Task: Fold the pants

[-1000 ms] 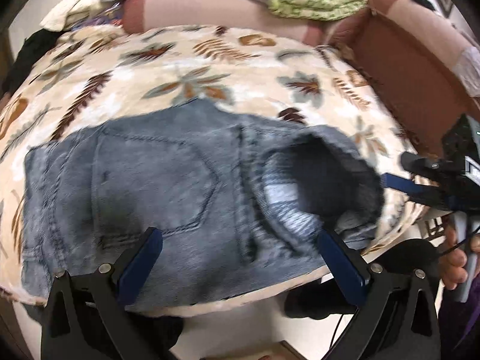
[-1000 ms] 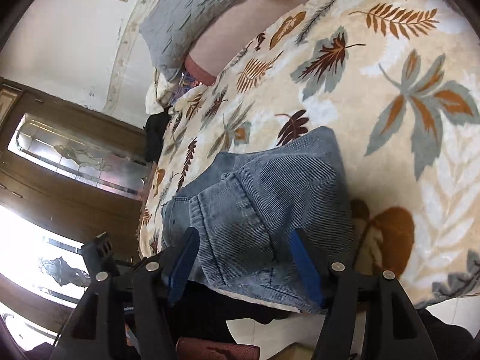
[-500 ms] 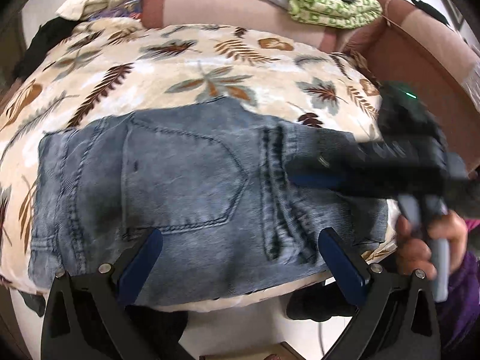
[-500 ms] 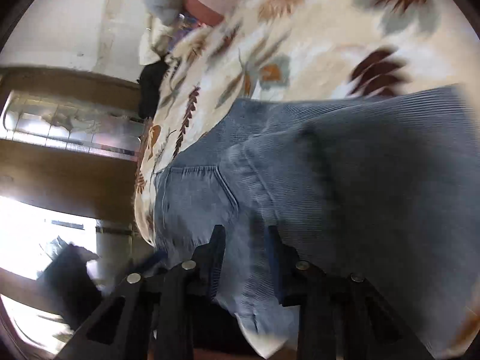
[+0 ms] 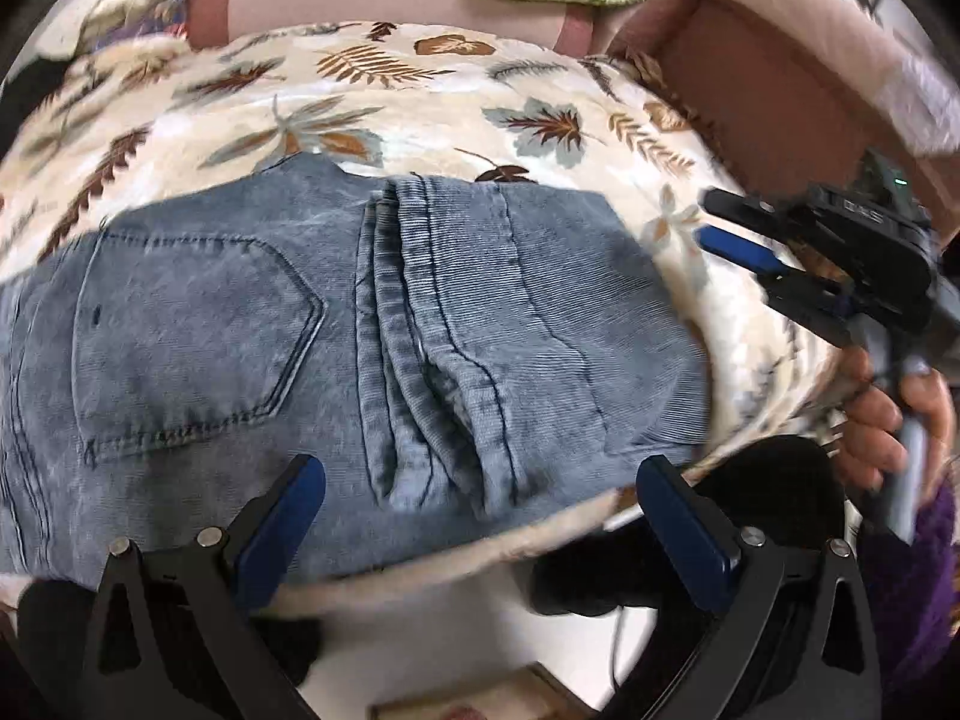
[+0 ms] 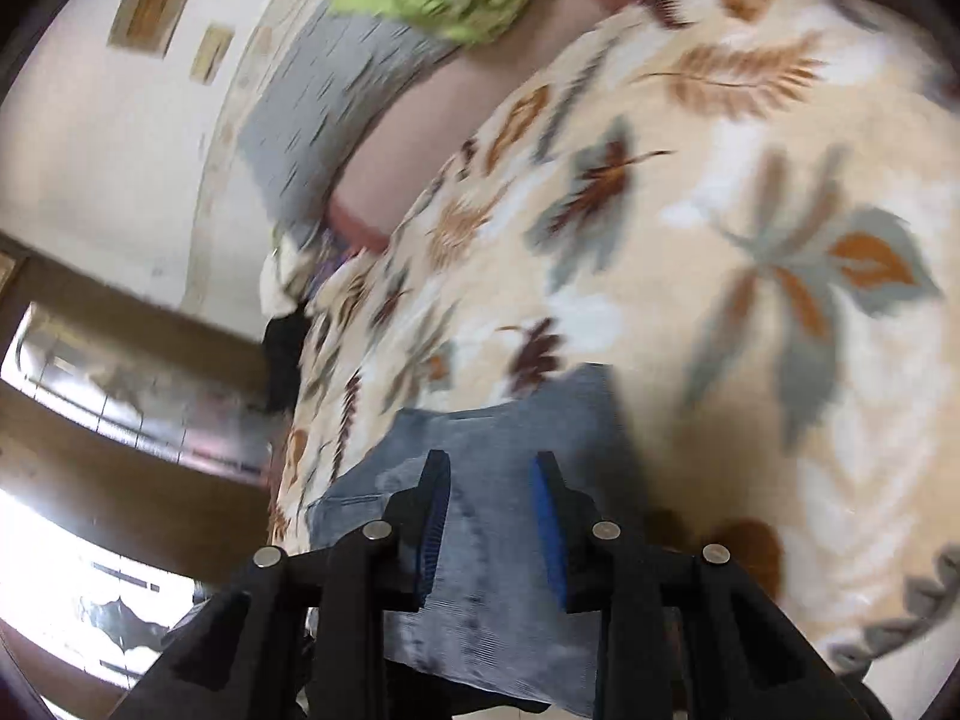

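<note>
The folded pants (image 5: 336,360) are seen lying flat on the leaf-patterned blanket (image 5: 420,102) of the bed, at its near edge, back pocket up on the left half and a leg section laid over the right half. The left hand-held gripper (image 5: 480,516) is held above the near edge of the denim, jaws spread wide, nothing gripped. The right hand-held gripper (image 6: 492,522) is held off the pants' right side; its jaws have just been closing and stand narrowly apart, no fabric visibly pinched between them.
</note>
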`<action>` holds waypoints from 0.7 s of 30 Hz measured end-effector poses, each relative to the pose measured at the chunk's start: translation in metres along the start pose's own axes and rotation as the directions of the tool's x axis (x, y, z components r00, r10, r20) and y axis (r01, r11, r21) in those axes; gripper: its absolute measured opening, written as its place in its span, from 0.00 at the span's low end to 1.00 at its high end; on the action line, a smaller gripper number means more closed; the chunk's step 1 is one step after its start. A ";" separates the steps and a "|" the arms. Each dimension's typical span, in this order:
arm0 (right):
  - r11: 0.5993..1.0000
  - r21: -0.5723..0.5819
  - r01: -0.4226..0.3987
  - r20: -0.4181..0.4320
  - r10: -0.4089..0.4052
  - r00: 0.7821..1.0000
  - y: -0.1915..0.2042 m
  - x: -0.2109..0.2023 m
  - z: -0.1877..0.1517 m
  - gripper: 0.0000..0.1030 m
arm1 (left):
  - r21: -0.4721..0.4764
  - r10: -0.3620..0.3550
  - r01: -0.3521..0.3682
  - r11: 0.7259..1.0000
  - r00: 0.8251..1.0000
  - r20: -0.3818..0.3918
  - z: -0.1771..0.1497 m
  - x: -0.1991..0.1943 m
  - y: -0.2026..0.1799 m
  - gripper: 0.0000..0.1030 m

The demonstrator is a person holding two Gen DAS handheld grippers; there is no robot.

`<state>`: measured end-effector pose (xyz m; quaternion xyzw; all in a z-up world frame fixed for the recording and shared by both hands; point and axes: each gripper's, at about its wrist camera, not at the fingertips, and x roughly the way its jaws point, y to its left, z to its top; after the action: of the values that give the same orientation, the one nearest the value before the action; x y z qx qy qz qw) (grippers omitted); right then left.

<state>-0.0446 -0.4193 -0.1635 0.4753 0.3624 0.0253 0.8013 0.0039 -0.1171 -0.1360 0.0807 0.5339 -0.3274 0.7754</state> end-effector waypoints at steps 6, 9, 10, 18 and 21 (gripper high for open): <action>1.000 -0.014 0.013 0.003 -0.013 1.000 -0.022 -0.010 -0.012 0.30 | 0.045 -0.040 0.040 0.998 0.999 -0.005 0.008 0.019 -0.013 0.46; 0.999 -0.038 0.008 0.004 -0.008 1.000 -0.023 -0.012 -0.013 0.30 | 0.072 -0.024 0.024 0.997 1.000 -0.007 0.009 0.025 -0.015 0.16; 0.999 -0.040 -0.002 -0.006 0.001 1.000 -0.023 -0.012 -0.014 0.30 | 0.065 -0.060 0.060 0.996 0.998 -0.005 0.011 0.022 -0.014 0.07; 0.959 -0.282 0.000 -0.065 -0.019 0.998 0.004 -0.007 -0.035 0.30 | 0.061 -0.086 0.081 0.995 0.994 0.074 0.035 -0.007 -0.006 0.04; 0.925 -0.381 -0.005 -0.094 -0.033 0.995 0.019 0.000 -0.051 0.30 | 0.035 -0.090 0.089 0.995 0.995 0.045 0.042 -0.010 0.002 0.04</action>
<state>-0.0696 -0.3713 -0.1630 0.3065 0.3930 0.1128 0.8596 0.0355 -0.1314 -0.1101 0.0618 0.5132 -0.3724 0.7708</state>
